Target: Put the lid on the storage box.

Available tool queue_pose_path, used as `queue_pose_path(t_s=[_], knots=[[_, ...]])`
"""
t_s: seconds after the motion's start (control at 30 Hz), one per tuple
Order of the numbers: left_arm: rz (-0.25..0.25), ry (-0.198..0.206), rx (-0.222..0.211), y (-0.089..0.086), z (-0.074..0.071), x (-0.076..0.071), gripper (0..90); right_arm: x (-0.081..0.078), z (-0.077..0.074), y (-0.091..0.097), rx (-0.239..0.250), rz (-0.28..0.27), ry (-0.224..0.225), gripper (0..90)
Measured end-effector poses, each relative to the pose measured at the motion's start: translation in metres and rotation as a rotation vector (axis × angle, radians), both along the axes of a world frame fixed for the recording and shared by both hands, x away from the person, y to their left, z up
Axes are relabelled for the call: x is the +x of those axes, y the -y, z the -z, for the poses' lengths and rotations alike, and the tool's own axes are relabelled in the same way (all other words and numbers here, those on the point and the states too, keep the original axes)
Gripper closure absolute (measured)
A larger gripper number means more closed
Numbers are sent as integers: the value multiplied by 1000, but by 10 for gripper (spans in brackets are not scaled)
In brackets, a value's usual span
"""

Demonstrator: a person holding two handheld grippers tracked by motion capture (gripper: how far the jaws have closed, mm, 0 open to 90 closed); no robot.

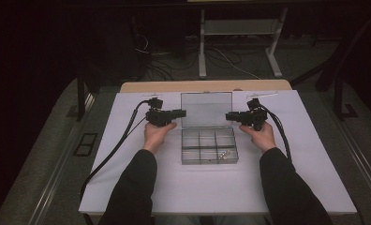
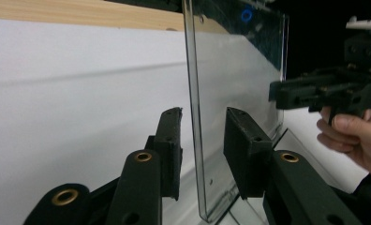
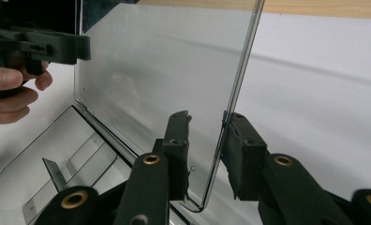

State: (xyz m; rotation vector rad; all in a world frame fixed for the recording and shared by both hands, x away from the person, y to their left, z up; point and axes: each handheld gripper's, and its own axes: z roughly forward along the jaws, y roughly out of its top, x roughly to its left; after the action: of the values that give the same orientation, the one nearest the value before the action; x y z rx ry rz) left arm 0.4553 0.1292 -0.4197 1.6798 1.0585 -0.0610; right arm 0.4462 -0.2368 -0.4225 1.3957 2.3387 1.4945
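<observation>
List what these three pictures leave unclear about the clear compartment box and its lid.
- Small pale parts in the box: high view, too small to identify.
- Lid: left gripper view, its bottom hinge cut off by the frame edge.
- Right tongs: pad contact with the lid uncertain.

A wooden table [image 1: 141,86] carries a white sheet [image 1: 127,187], on which a clear compartment box [image 1: 209,152] stands.
</observation>
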Motion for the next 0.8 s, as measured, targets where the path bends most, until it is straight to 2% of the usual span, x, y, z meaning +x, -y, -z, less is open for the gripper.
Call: queue_pose_path(t_s=[0.23,0.27,0.3,0.37,0.43,0.5,0.67,0.8], knots=[[4,-26,-47,1,5,7,655,0,0,0,-2,-2,7,714],[11,-31,-44,2,5,8,655,-1,0,0,-4,-1,6,714],[28,-33,-22,6,4,8,655,-1,0,0,-6,-3,8,714],[57,-14,5,13,3,7,666,-1,-1,0,-12,-5,16,714],[44,1,0,15,1,5,671,-2,-1,0,-12,-5,12,713],[45,12,18,14,1,4,700,-2,-2,1,-7,-11,12,713],[43,30,24,15,-2,1,714,-2,-6,0,-11,-12,21,669],[47,43,34,16,-4,-2,708,-2,-12,1,2,-2,50,652]])
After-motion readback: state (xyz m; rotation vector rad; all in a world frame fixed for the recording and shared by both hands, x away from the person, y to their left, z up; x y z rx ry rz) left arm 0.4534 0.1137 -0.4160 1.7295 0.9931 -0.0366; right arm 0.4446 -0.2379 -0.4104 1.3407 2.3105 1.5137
